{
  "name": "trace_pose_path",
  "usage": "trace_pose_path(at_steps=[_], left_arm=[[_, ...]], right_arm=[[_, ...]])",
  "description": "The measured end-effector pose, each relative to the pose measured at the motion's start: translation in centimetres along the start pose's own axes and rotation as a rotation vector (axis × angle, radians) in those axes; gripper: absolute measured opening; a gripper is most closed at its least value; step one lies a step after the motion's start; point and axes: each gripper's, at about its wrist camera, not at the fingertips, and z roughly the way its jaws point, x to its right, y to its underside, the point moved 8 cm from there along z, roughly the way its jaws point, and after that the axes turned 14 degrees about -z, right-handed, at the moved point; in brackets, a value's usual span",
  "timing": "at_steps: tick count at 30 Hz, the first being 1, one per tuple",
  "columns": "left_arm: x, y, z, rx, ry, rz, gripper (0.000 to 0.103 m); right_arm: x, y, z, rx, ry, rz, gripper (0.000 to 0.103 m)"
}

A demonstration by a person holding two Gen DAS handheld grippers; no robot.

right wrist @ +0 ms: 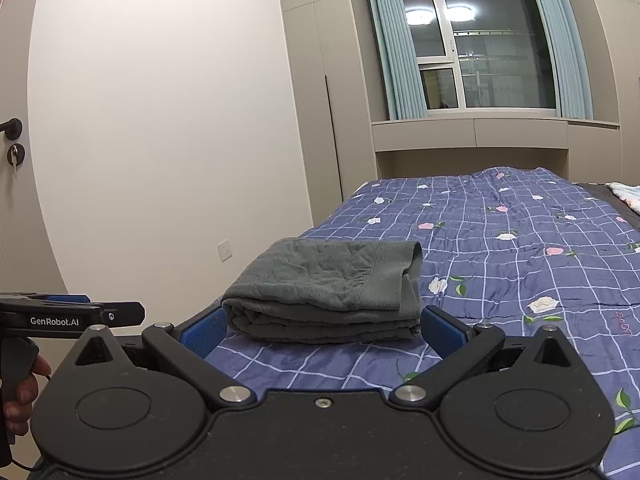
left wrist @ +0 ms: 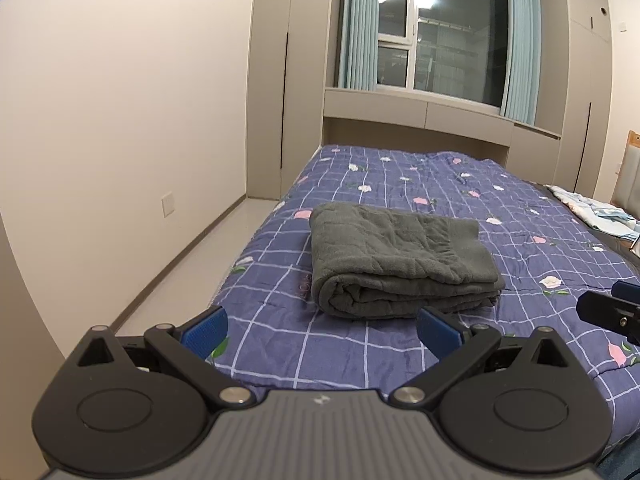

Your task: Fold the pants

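Note:
Dark grey pants lie folded into a thick rectangular stack on the bed, near its left edge. My left gripper is open, its blue pads spread wide just in front of the stack and holding nothing. In the right wrist view the same grey pants sit straight ahead. My right gripper is open too, its pads on either side of the stack's near edge without pinching it. The left gripper shows at the left edge of this view, held by a hand.
A purple checked quilt with flowers covers the bed. Light blue bedding lies crumpled at the far right. Floor and white wall run along the bed's left side. Cabinets and a curtained window stand behind.

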Motion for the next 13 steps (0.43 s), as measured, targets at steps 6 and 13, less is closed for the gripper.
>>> trace_pose_path(at_steps=[6, 13], left_arm=[[0.0, 0.4, 0.9, -0.035, -0.009, 0.003, 0.103], [0.2, 0.7, 2.1, -0.074, 0.007, 0.004, 0.103]], right_arm=[[0.1, 0.3, 0.7, -0.018, -0.008, 0.001, 0.103], [0.4, 1.1, 1.8, -0.049, -0.015, 0.011, 0.103]])
